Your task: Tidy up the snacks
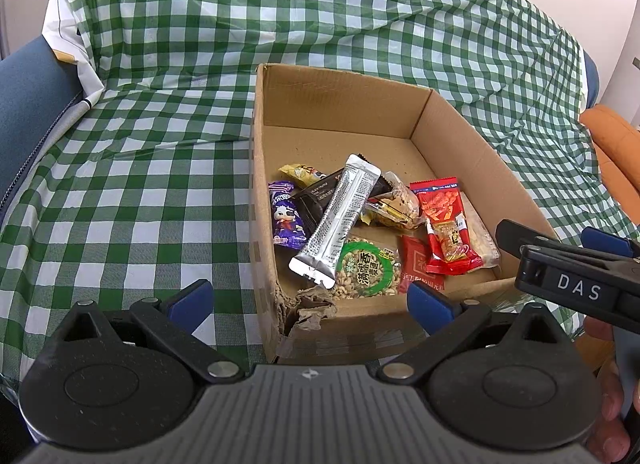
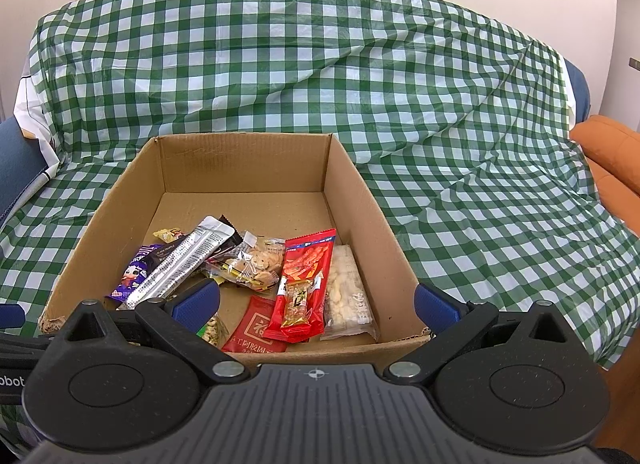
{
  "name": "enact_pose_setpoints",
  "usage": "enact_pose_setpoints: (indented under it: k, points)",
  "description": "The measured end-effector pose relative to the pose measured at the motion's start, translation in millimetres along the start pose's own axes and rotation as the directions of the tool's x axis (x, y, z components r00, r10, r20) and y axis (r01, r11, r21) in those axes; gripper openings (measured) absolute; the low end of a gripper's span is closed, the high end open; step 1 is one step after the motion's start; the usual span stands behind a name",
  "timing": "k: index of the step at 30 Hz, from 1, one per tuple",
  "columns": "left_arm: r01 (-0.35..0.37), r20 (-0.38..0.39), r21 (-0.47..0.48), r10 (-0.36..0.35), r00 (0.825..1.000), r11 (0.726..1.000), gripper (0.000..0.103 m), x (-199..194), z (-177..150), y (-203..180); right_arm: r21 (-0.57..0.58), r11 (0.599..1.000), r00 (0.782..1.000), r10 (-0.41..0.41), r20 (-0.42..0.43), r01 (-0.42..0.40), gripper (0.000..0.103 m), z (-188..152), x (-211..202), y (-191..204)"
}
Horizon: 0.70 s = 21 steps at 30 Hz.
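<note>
Both grippers hovering at the near edge of the cardboard box (image 2: 362,199), snacks all lying inside.

The right gripper (image 2: 316,304) and left gripper (image 1: 308,302) are both gaping wide, holding nothing; the silver stick pack (image 2: 180,262) is lying diagonally, just ahead of the right's left finger.

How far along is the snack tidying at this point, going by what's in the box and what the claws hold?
Done: a pile of wrapped snacks, including a long silver foil packet and a red snack packet, lies inside the open brown cardboard box. In hand: nothing; the left claw and right claw are both open and empty. Left: no loose snacks show on the green-and-white checked cloth, so it looks near finished.
</note>
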State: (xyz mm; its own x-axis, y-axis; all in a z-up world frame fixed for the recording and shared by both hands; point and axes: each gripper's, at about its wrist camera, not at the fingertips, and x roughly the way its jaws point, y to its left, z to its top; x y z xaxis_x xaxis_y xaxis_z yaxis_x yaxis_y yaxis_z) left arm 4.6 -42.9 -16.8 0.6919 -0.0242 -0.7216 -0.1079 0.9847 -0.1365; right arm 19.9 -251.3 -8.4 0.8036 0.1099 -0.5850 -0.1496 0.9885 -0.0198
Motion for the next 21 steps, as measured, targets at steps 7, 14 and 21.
enact_pose_setpoints:
  k: [7, 14, 21]
  points:
    - [0.0, 0.0, -0.001, 0.0, 1.0, 1.0, 0.103, 0.4, -0.2, -0.1, -0.001, 1.0, 1.0, 0.0, 0.0, 0.0, 0.102, 0.0, 0.3, 0.3]
    - [0.002, -0.001, -0.001, -0.002, 1.0, 1.0, 0.103, 0.3, 0.0, -0.2, 0.002, 1.0, 1.0, 0.001, 0.0, -0.001, 0.102, 0.5, 0.2, 0.6]
    - [-0.014, 0.009, -0.005, 0.014, 1.0, 1.0, 0.103, 2.2, 1.1, -0.2, -0.01, 1.0, 1.0, 0.013, -0.005, -0.013, 0.102, 4.6, 0.0, 2.4]
